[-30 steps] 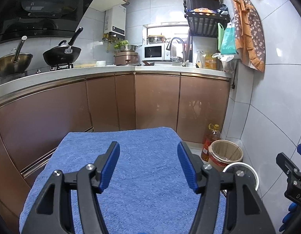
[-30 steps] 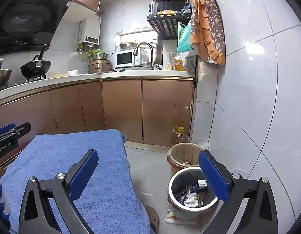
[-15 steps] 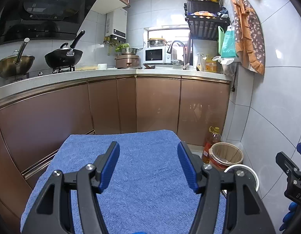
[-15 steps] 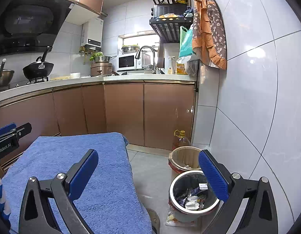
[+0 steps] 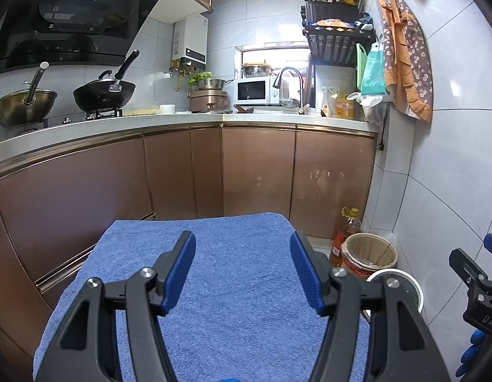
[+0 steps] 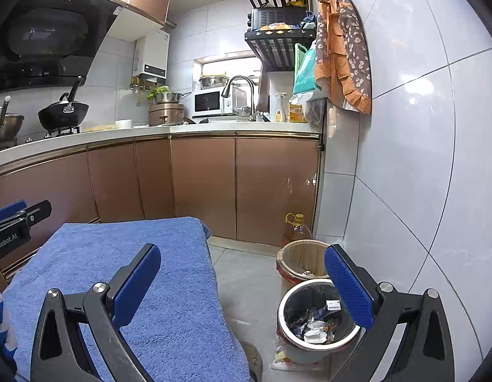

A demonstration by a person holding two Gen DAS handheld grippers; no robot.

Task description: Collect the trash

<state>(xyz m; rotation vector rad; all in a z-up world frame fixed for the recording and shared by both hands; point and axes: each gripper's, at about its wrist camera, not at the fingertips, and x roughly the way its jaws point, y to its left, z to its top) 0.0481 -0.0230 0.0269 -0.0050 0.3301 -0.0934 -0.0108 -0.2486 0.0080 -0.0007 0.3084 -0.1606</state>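
A round metal trash bin stands on the floor to the right of the table, with crumpled wrappers inside; its white rim shows in the left wrist view. My left gripper is open and empty above a blue towel that covers the table. My right gripper is wide open and empty, over the gap between the towel and the bin. No loose trash shows on the towel.
A second bin with a tan liner and an oil bottle stand behind the metal bin, by the tiled wall. Brown kitchen cabinets run along the back and left. A wok and pot sit on the stove.
Both views have tilted slightly upward, so the towel and bins sit lower in the frames. Both grippers stay open and empty.
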